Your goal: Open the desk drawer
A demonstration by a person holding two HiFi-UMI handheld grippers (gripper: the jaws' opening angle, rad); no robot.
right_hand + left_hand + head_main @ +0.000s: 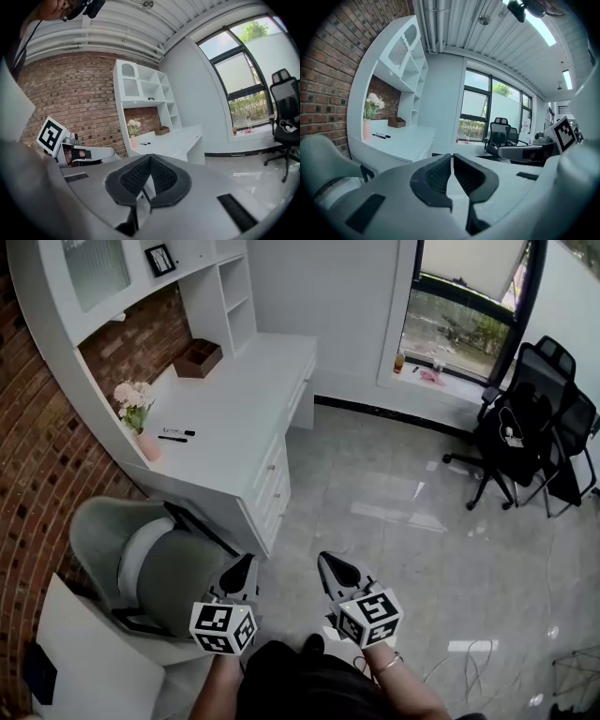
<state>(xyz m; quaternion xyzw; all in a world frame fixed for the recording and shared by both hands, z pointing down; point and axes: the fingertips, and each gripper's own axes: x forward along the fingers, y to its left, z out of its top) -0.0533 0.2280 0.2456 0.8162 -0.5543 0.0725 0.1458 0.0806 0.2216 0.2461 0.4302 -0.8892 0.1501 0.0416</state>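
The white desk (234, 399) stands along the brick wall at the upper left, with a stack of shut drawers (273, 486) with small knobs on its near end. Both grippers hover low over the floor, well short of the desk. My left gripper (247, 562) is shut with nothing in it, beside a grey chair. My right gripper (325, 559) is also shut and empty. In the left gripper view the gripper (452, 155) has its tips together, and the desk (405, 140) lies ahead to the left. In the right gripper view the jaws of the gripper (150, 157) meet too, with the desk (180, 139) beyond.
A grey padded chair (150, 568) sits at the desk, close to my left gripper. A pink vase of flowers (141, 423), two markers (176, 434) and a brown box (199, 357) are on the desktop. Black office chairs (534, 423) stand by the window at right. Grey tiled floor (403, 512) lies between.
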